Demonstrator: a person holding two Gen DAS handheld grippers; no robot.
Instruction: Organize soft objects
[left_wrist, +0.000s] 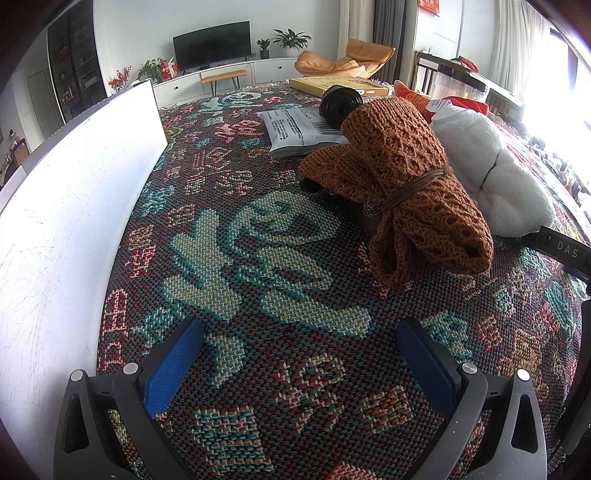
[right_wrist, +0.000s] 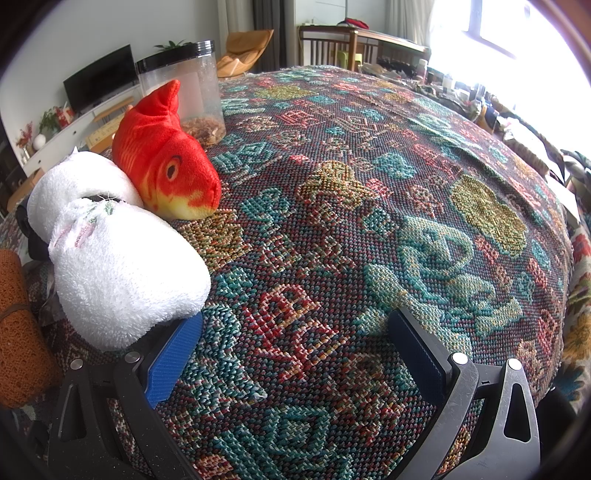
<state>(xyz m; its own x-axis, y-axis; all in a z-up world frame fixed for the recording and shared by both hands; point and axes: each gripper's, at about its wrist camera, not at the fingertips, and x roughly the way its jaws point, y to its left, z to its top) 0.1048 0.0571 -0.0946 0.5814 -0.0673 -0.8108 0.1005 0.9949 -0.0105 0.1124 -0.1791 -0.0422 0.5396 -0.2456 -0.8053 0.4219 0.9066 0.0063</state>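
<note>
Legible text: "DAS" in pale capitals on a black strap-like piece (left_wrist: 565, 249) at the right edge of the left wrist view. Grey mailer bag (left_wrist: 295, 129): printed lines and a barcode, too small to read. Flat yellow box (left_wrist: 332, 85): a dark printed label, unreadable. Right wrist view: no readable text

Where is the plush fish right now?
In the right wrist view the fish lies upper left on the woven cloth, against the white plush and in front of the clear jar. Neither gripper touches it.
</note>
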